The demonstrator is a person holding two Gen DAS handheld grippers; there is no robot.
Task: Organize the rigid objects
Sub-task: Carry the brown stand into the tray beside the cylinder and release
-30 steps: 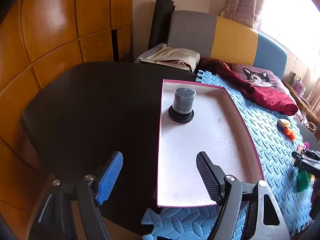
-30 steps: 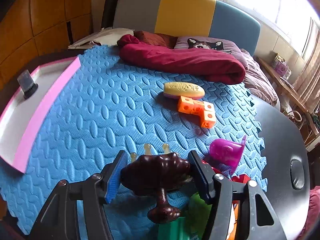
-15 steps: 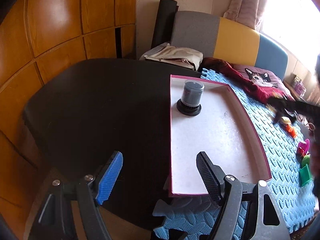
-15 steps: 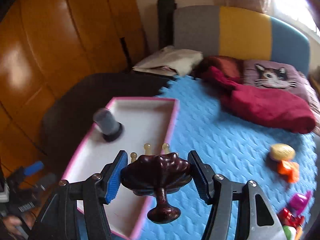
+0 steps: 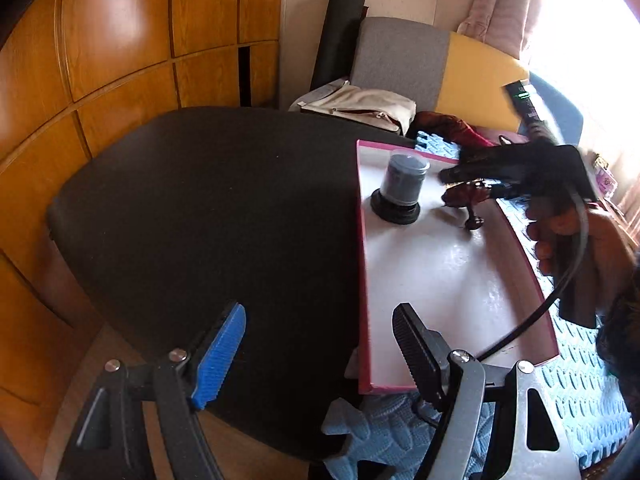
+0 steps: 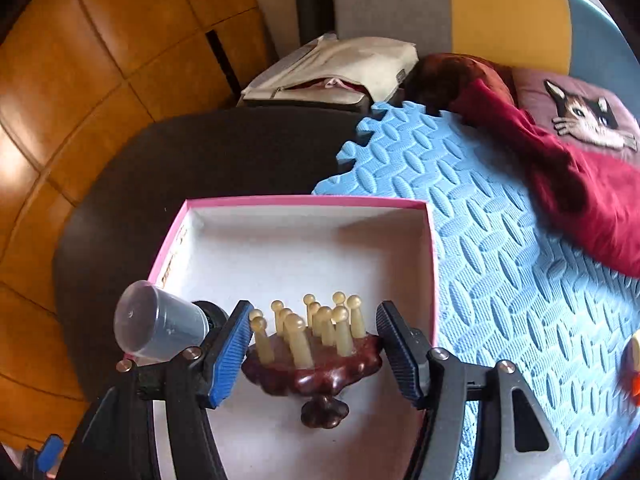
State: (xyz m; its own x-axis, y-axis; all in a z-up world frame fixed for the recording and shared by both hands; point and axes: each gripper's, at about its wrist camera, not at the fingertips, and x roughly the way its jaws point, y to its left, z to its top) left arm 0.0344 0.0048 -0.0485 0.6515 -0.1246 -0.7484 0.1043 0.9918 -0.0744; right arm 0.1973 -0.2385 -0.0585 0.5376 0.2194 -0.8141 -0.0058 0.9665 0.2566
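While the left tongs (image 5: 316, 354) hang open and empty over the tabletop (image 5: 224, 200), the right tongs (image 6: 314, 350) apparently still grip the brown stand (image 6: 316, 368) above the pink-rimmed tray (image 6: 304, 201).

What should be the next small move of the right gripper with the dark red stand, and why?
Probably open the right gripper wider and lift away. The dark red stand with pale pegs already stands inside the pink-rimmed tray, foot on its white floor beside the grey capped jar, so only the release seems left.
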